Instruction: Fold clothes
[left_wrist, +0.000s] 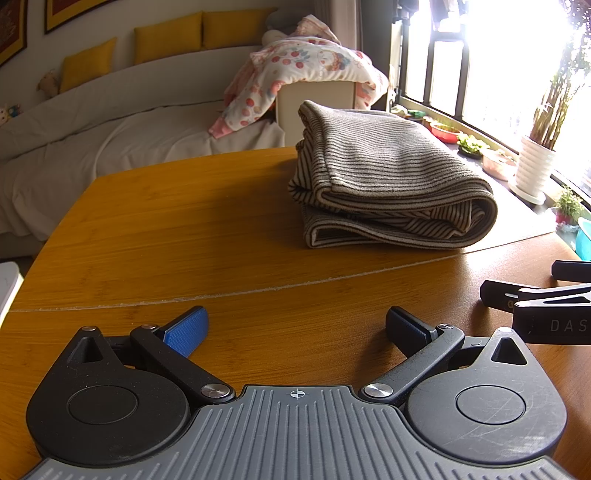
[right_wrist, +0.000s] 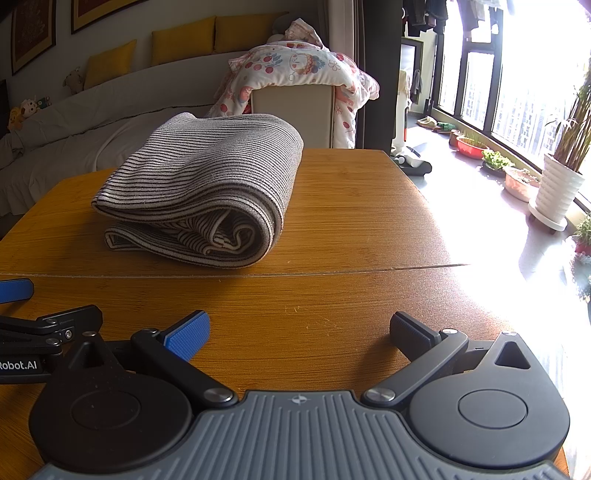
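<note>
Striped garment (right_wrist: 199, 188) sits folded in bundle on wooden table (right_wrist: 351, 221), far half, beyond seam. Fold looks loose, inner layers bunched at open end. Risk: top flap springs back or bundle slumps if nudged. Left gripper (left_wrist: 295, 328) spread wide, holding nothing, well short of cloth. Right gripper (right_wrist: 299, 332) also spread wide, empty, low over bare wood.
</note>
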